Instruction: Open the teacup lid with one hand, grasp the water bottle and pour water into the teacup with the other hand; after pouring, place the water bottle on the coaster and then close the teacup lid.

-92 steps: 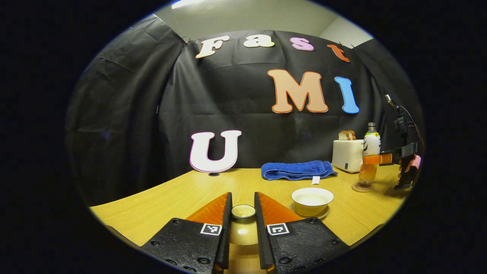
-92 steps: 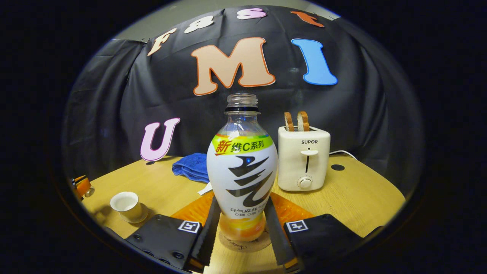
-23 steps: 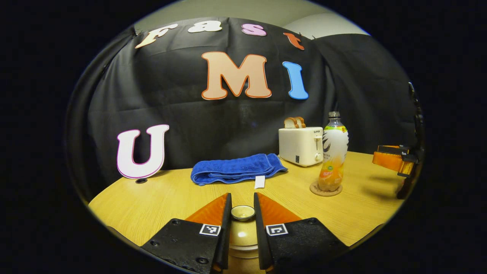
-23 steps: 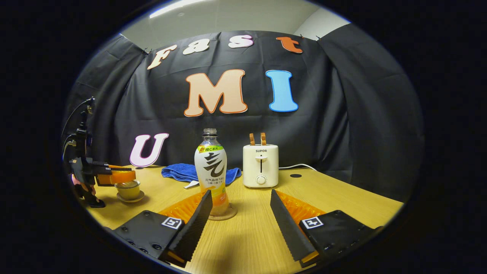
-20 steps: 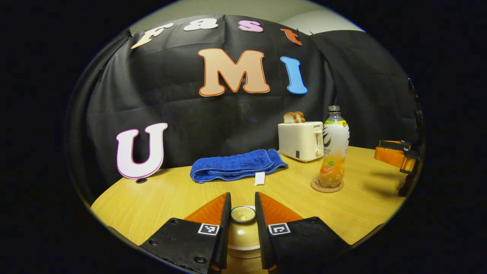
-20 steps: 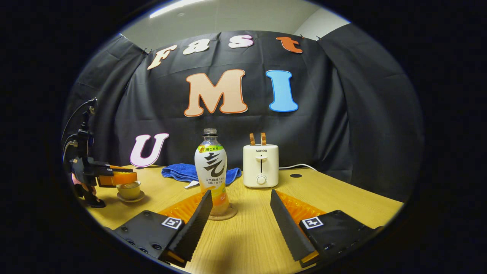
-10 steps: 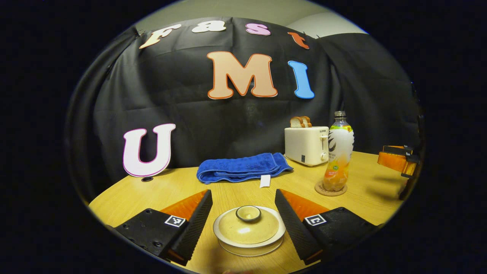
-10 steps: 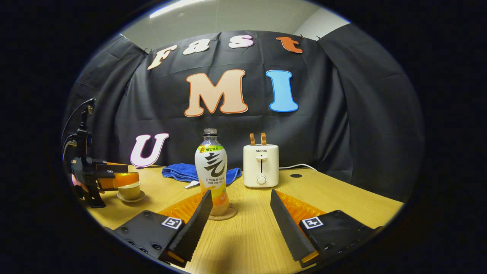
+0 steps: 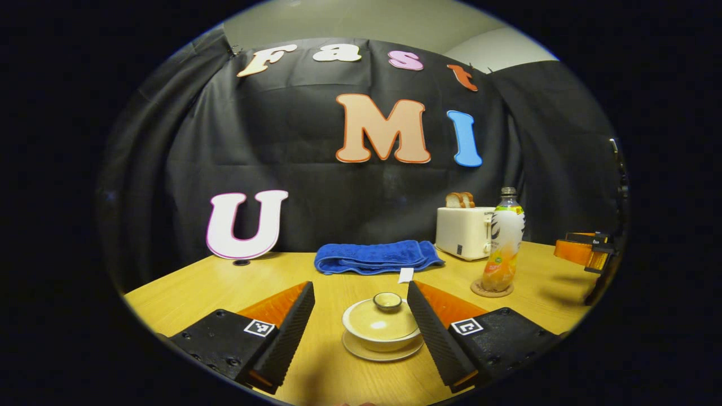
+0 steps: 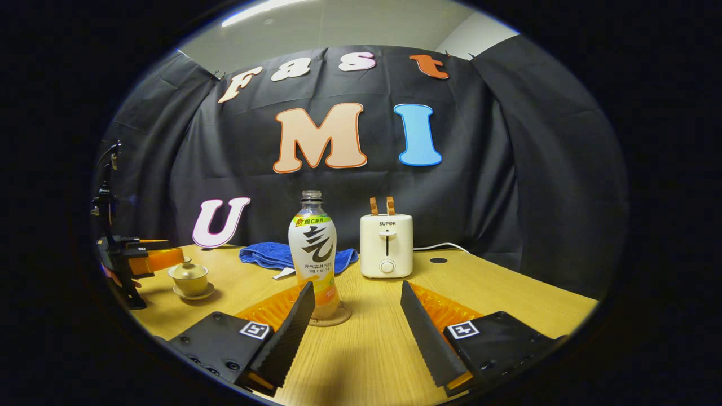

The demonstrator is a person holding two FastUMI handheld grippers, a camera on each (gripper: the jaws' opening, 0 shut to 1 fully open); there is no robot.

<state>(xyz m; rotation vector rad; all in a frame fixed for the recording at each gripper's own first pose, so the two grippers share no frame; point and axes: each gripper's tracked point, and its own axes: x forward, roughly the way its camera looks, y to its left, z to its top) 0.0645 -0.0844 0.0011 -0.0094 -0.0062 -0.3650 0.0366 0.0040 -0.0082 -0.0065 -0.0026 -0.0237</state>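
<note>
Ceramic lid (image 9: 381, 316): seated on the teacup (image 9: 384, 337), which sits on its saucer (image 9: 382, 352) on the worktop (image 9: 192, 293).
Left gripper view, fingers: left gripper (image 9: 361, 316) spread wide, holding nothing; one finger each side of the cup, neither touching.
Left gripper view, key relation: lid knob (image 9: 387, 300) lies straight ahead on the centre line, a bit right of middle, upright axis; cup sits between the fingers rather than past the tips.
Left gripper view, bottle: water bottle (image 9: 502, 242) upright on the coaster (image 9: 492, 290), well right of the cup, just beside the toaster (image 9: 463, 232).
Right gripper view, fingers: right gripper (image 10: 354, 318) open wide, empty, low over the worktop.
Right gripper view, bottle: stands ahead and left of centre, by the left finger's tip, not touching as far as I can tell.
Right gripper view, cup: lidded teacup far left, the left gripper next to it.
Judgement: lid on, bottle on coaster, so the task looks done; only a clear straight back-out remains, left hand nearest the cup.
</note>
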